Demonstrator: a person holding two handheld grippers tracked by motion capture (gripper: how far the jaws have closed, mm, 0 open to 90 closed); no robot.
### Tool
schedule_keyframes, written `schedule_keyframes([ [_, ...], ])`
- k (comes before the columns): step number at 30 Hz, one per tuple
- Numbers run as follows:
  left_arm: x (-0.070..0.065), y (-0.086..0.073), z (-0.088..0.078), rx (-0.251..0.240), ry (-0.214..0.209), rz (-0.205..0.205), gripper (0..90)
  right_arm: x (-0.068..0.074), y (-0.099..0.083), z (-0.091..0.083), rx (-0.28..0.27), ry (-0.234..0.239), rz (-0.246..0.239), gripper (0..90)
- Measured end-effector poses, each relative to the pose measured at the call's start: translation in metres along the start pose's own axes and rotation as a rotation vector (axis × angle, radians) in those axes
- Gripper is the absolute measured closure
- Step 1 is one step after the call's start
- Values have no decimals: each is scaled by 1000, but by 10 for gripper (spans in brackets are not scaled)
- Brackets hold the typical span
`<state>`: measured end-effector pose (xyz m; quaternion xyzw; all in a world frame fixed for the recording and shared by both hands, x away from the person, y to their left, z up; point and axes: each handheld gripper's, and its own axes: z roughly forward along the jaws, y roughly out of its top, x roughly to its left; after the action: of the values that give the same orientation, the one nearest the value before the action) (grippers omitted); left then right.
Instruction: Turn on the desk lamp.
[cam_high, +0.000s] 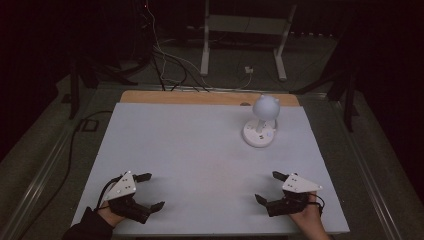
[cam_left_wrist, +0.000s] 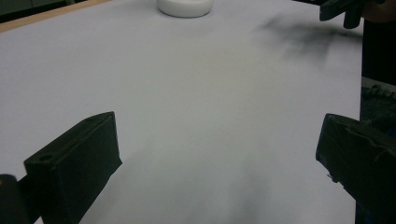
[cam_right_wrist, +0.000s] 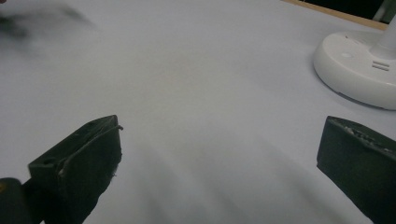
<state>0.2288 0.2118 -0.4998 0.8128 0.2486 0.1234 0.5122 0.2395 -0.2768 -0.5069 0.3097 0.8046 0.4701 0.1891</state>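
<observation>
In the high view, the left gripper (cam_high: 150, 190) sits at lower left and the right gripper (cam_high: 269, 186) at lower right, jaws apart and empty; the white lamp (cam_high: 261, 122) stands upper right on the table (cam_high: 200, 150). In the left gripper view, its jaws gape wide over bare table; the lamp's base (cam_left_wrist: 184, 7) touches the top edge. In the right gripper view, the jaws stand apart; the base (cam_right_wrist: 355, 74) lies at upper right.

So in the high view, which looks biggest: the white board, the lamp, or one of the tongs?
1. Board, by far.
2. Lamp and left tongs: they look about alike, and the tongs sit nearer the camera, so I won't rank them.
</observation>
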Motion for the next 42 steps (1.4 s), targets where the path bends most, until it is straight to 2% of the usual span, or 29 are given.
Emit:
schedule_keyframes([
  [3, 1, 1, -2, -23, -1, -11, 2, 0, 0, 0, 4, 1, -1, 0],
  [6, 2, 0, -2, -24, 5, -7, 2, 0, 1, 0, -6, 21, 11, 0],
  [10, 2, 0, -2, -37, 4, -2, 2, 2, 2, -1, -11, 32, -2, 0],
  [14, 2, 0, -2, -27, 8, -2, 2, 3, 2, 0, 4, 43, 12, 0],
  [19, 1, 0, -3, -40, 6, -1, 2, 4, 4, -1, 0, 37, 5, 0],
  [24, 1, 0, -3, -45, -2, -5, 2, 7, 5, 0, 25, 44, 4, 0],
  [30, 2, 1, -4, -57, -8, -9, 2, 13, 9, 1, 58, 70, -2, 0],
  [32, 2, 1, -4, -62, -8, -11, 2, 15, 11, 1, 66, 85, 10, 0],
  [40, 2, 1, -4, -61, -12, -12, 2, 21, 20, -1, 69, 126, 25, 0],
  [42, 2, 1, -4, -60, -11, -11, 2, 22, 23, -2, 63, 125, 11, 0],
])
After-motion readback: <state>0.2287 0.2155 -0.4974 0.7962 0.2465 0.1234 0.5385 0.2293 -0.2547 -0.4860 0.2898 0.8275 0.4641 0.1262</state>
